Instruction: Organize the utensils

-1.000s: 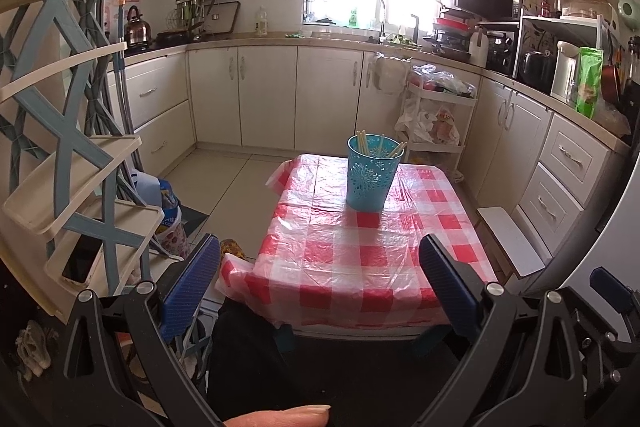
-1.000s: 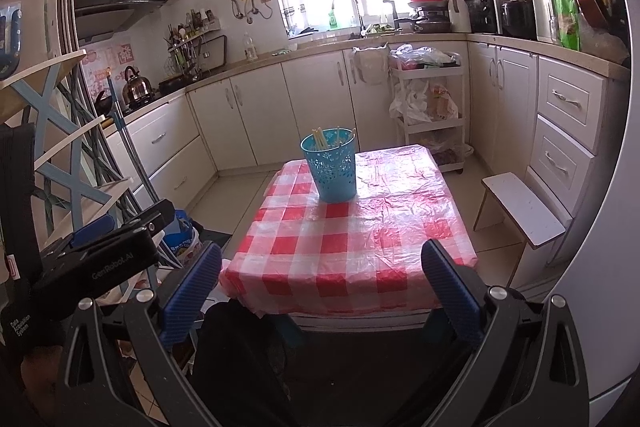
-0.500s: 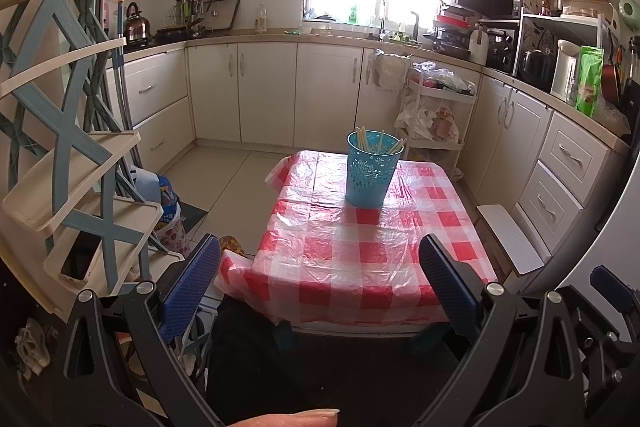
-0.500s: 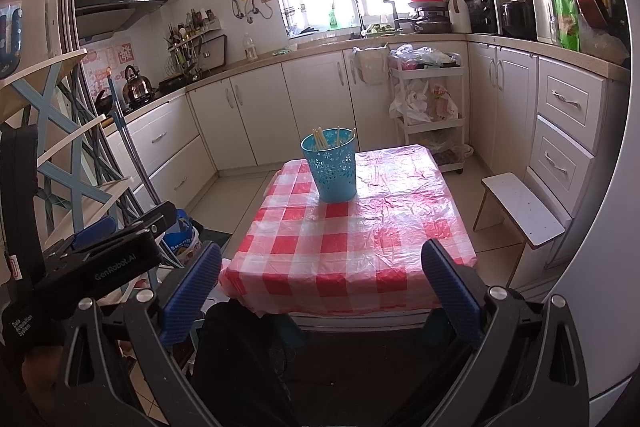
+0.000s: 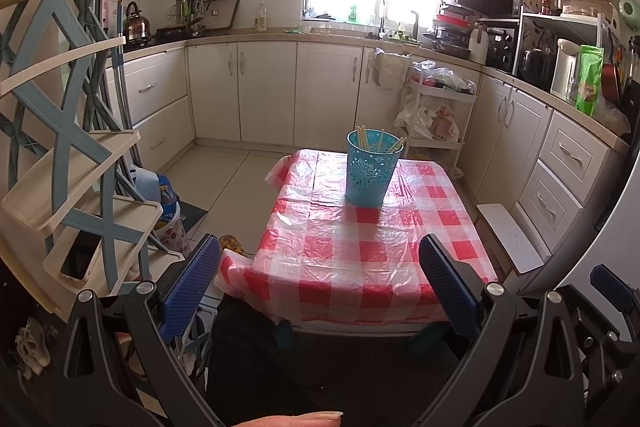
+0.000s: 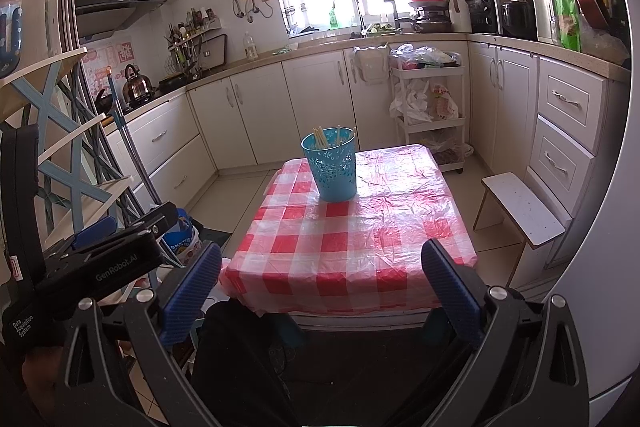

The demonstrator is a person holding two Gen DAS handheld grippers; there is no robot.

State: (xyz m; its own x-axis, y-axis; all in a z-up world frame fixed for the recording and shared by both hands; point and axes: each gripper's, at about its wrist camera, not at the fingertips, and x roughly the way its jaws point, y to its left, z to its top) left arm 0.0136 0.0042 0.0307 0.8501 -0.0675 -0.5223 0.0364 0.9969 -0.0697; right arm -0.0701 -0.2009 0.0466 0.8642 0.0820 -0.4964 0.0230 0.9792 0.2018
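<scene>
A turquoise perforated holder (image 5: 372,169) stands on the far part of a small table with a red-and-white checked cloth (image 5: 360,251). Several pale chopsticks (image 5: 362,139) stand in it. It also shows in the right wrist view (image 6: 331,163), with the chopsticks (image 6: 320,138) inside. My left gripper (image 5: 320,267) is open and empty, held back from the table's near edge. My right gripper (image 6: 320,267) is open and empty, also short of the table (image 6: 360,239). The left gripper's body (image 6: 100,255) shows at the left of the right wrist view.
A blue-and-cream tiered rack (image 5: 68,155) stands close on the left. A white stool (image 6: 520,207) sits right of the table. White cabinets (image 5: 280,91) and a white trolley (image 6: 432,107) line the back. Bags (image 5: 168,215) lie on the floor at left.
Both grippers stay open and empty. The left wrist view has shifted slightly; the right has barely moved.
</scene>
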